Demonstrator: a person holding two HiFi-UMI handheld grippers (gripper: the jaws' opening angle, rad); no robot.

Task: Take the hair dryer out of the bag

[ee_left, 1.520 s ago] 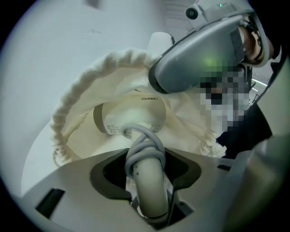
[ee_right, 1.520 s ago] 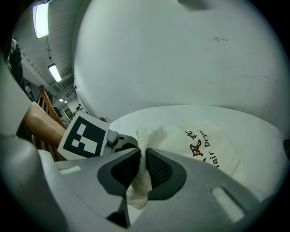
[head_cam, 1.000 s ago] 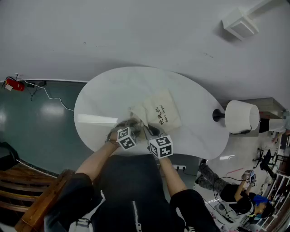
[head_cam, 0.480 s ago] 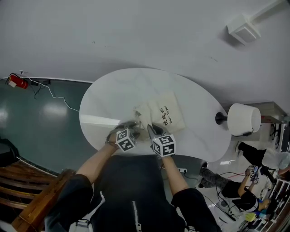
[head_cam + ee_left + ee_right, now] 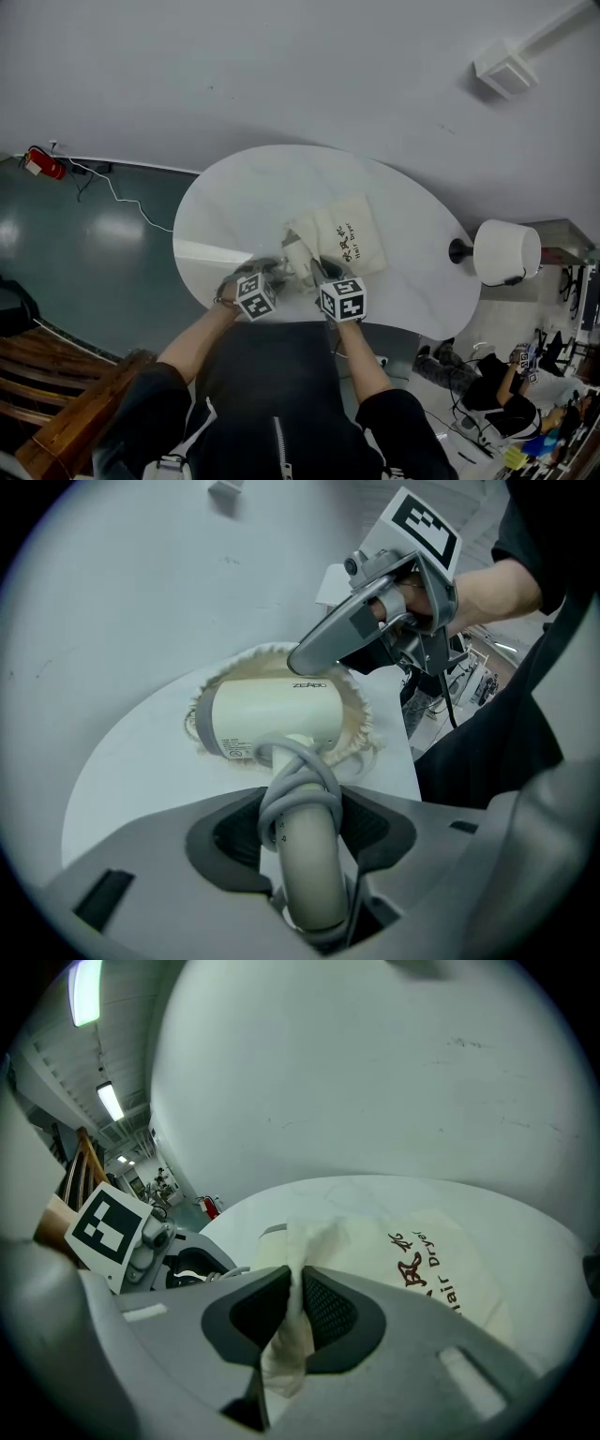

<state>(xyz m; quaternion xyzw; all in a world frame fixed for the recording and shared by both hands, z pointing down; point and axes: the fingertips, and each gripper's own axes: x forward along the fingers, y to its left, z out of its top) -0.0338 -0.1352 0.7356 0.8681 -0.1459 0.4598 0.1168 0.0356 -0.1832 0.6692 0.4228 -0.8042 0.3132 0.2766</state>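
Note:
A cream hair dryer sticks partway out of the frilled mouth of a cream cloth bag on the white oval table. My left gripper is shut on the dryer's handle, which has a grey cord wound round it. The dryer's barrel lies crosswise at the bag's mouth. My right gripper is shut on a fold of the bag's edge; the printed bag lies flat beyond it. In the head view both grippers sit at the table's near edge, the left gripper beside the right gripper.
A white lamp stands off the table's right end. A red fire extinguisher and a cable lie on the green floor at left. A wooden chair is at lower left. A person sits at lower right.
My left gripper has drawn leftward away from the bag with the dryer's handle, and more of the dryer shows outside the bag. The right gripper has kept its hold on the bag.

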